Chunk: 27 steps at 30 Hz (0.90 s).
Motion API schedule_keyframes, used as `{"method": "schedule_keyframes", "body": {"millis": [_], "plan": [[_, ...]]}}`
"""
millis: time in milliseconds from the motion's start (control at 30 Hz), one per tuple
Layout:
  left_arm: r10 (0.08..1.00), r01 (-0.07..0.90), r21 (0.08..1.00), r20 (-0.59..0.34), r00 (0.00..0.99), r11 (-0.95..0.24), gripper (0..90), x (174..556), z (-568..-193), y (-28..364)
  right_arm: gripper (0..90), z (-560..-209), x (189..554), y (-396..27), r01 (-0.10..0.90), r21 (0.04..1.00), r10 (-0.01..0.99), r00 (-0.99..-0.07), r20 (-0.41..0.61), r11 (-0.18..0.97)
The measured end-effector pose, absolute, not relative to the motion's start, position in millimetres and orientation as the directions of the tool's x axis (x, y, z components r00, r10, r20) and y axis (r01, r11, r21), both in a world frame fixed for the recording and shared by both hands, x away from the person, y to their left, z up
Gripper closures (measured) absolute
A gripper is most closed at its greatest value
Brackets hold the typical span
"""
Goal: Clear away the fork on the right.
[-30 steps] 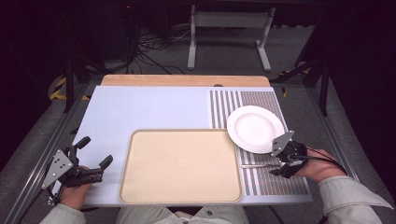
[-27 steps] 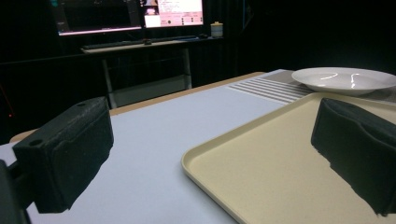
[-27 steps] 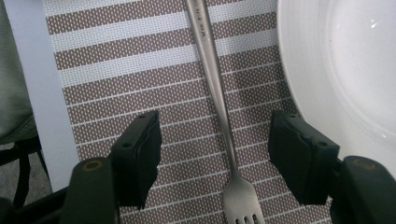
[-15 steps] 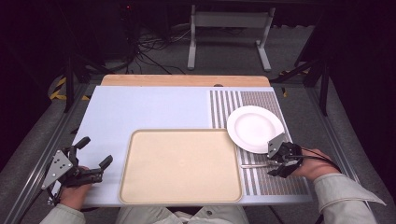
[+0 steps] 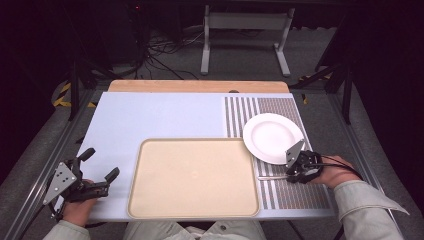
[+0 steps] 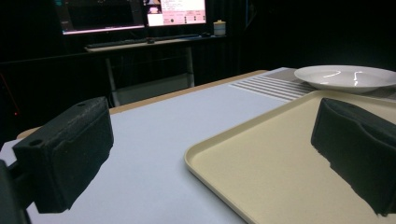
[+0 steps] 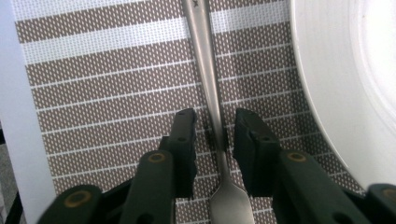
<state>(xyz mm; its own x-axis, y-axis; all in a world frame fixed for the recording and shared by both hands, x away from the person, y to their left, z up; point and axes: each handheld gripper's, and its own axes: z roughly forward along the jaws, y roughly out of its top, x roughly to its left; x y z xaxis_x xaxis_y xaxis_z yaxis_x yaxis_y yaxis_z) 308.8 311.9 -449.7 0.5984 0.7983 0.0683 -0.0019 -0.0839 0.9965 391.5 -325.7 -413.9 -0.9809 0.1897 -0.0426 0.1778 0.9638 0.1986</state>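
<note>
Right hand-held gripper [image 7: 212, 135]: lowered over the striped placemat, jaws narrow and straddling the handle of a metal fork [image 7: 205, 79]; small gaps remain on both sides, so the grasp is not closed.
Fork: lies flat on the striped placemat [image 7: 107, 98], just beside the rim of the white plate [image 7: 345, 84]; in the high view its handle [image 5: 272, 177] points toward the tray.
Left hand-held gripper [image 5: 95, 172]: jaws wide, holding nothing, parked at the near left corner of the bench [image 5: 165, 117], just beside the tray's left edge.
Tray [image 5: 192, 177]: beige, nothing on it, at the near centre of the bench; its corner sits between the left jaws in the left gripper view [image 6: 280, 154].
Plate: bare, on the placemat at the tray's far right corner [image 5: 272, 137].
Progress: early stage, judged from the layout. Approach and alignment on the fork are done.
Remaining: close on the handle, lift, carry, place; the destination cannot be told.
</note>
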Motion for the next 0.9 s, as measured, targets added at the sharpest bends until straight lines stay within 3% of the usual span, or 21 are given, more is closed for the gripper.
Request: {"method": "schedule_keyframes", "body": {"millis": [233, 900], "plan": [[0.798, -0.001, 0.997, 0.067, 0.598, -0.082, 0.0, 308.7, -449.7, 312.2, 83.7, -415.0, 396.3, -329.2, 0.147, 0.216, 0.155, -0.988, -0.020, 0.965], [0.795, -0.004, 0.996, 0.070, 0.602, -0.085, 0.0, 309.4, -449.1, 311.8, 84.5, -412.9, 392.9, -326.6, 0.136, 0.203, 0.146, -0.989, -0.035, 0.970]]}}
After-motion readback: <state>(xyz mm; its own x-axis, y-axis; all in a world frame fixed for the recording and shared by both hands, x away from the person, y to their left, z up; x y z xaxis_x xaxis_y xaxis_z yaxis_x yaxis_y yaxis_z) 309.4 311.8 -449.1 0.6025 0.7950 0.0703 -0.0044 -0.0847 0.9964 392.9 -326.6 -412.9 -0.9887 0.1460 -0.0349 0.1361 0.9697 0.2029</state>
